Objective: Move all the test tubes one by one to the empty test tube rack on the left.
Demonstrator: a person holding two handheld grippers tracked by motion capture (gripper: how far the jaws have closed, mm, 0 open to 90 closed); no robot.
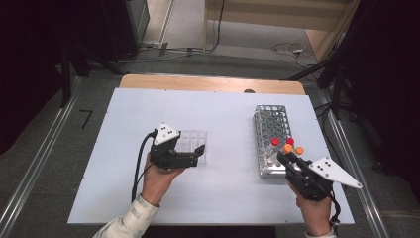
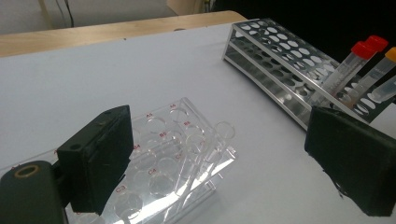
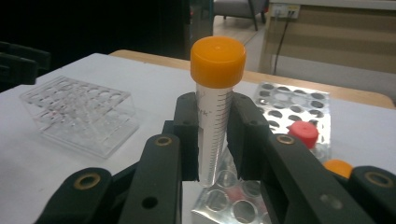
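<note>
Your right gripper (image 3: 215, 140) has its fingers (image 3: 187, 135) clamped on an orange-capped tube (image 3: 215, 116), held upright above the near end of the metal tube rack (image 1: 271, 136), with the tip of the tube clear of the holes beneath it. So the lift out of the rack looks done, and the carry is what remains. Your left gripper (image 2: 219, 158) rests beside the clear plastic rack (image 1: 193, 144) on the left of the white surface (image 1: 223, 198), fingers (image 2: 100, 154) released and spread wide, nothing between them; the clear rack lies just ahead of them and its wells look empty, though the plastic makes that hard to judge. In the metal rack you have two red-capped tubes (image 2: 362, 53) and one more orange-capped tube (image 1: 299, 150) standing at the near end. If the tubes are going across to the clear rack, you are on the first one, with three left after it.
</note>
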